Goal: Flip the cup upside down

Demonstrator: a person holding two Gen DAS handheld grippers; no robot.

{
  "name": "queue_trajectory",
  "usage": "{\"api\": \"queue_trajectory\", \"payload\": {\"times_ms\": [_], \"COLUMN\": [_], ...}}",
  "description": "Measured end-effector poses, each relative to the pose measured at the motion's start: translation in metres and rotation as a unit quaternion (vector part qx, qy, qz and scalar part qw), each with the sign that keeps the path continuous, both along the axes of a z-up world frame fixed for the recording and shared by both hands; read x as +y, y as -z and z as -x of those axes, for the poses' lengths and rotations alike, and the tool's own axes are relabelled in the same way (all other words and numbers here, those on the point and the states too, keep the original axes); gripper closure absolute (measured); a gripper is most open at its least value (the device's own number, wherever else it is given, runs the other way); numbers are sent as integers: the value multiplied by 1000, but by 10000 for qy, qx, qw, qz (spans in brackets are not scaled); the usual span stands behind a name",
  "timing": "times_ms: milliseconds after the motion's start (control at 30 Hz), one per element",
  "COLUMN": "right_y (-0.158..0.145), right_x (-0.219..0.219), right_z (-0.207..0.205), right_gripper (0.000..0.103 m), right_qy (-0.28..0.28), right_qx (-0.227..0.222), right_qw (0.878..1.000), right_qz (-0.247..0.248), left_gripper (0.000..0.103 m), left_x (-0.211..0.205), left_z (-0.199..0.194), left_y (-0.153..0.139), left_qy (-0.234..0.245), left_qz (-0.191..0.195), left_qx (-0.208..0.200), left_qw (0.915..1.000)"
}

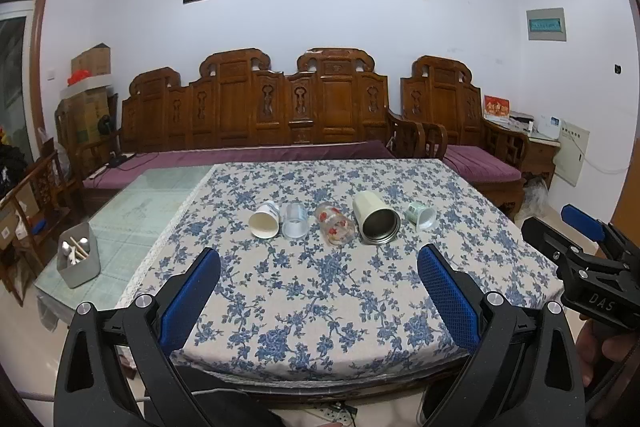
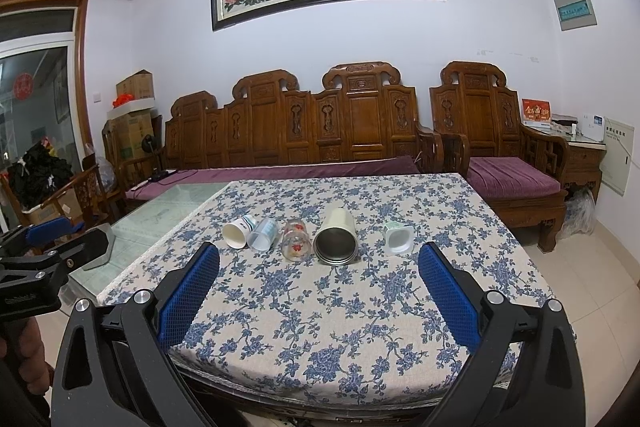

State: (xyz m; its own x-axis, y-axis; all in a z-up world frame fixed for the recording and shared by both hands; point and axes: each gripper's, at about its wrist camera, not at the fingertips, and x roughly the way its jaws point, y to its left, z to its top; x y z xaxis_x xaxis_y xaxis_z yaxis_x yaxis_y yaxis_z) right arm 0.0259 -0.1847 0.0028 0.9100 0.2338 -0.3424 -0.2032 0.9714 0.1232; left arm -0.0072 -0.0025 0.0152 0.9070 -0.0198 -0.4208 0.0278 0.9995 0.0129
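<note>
Blue-flowered cloth covers most of the table (image 1: 312, 307), and on it I count five cups, all lying on their sides in one row across the middle, mouths toward the near edge, I judge so each can be gripped by the wall and turned over. From the left: a white paper cup (image 1: 265, 220), a clear plastic cup (image 1: 295, 221), a glass with red flowers (image 1: 334, 229), a cream steel tumbler (image 1: 375, 223), a small green-white cup (image 1: 421, 217). I hold my left gripper (image 1: 318, 297) and right gripper (image 2: 319, 293) spread wide, empty, above the near edge. One grey holder with utensils (image 1: 77, 255) stands near the left edge.
</note>
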Motion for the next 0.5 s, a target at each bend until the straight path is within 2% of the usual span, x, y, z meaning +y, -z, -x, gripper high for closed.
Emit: {"api": "queue_trajectory", "payload": {"times_ms": [233,500], "right_y": [4,14], "right_x": [-4,-14], "right_z": [-8,-38], "right_gripper": [3,3], "right_qy": [-11,79], "right_qx": [144,319], "right_qw": [9999,9995], "right_qz": [-30,-12], "left_gripper": [8,8], "left_x": [-1,-1], "left_z": [-9,-45], "left_y": [6,17], "left_qy": [35,131], "left_qz": [-52,-132], "left_qx": [142,494], "left_qw": [9999,9986]}}
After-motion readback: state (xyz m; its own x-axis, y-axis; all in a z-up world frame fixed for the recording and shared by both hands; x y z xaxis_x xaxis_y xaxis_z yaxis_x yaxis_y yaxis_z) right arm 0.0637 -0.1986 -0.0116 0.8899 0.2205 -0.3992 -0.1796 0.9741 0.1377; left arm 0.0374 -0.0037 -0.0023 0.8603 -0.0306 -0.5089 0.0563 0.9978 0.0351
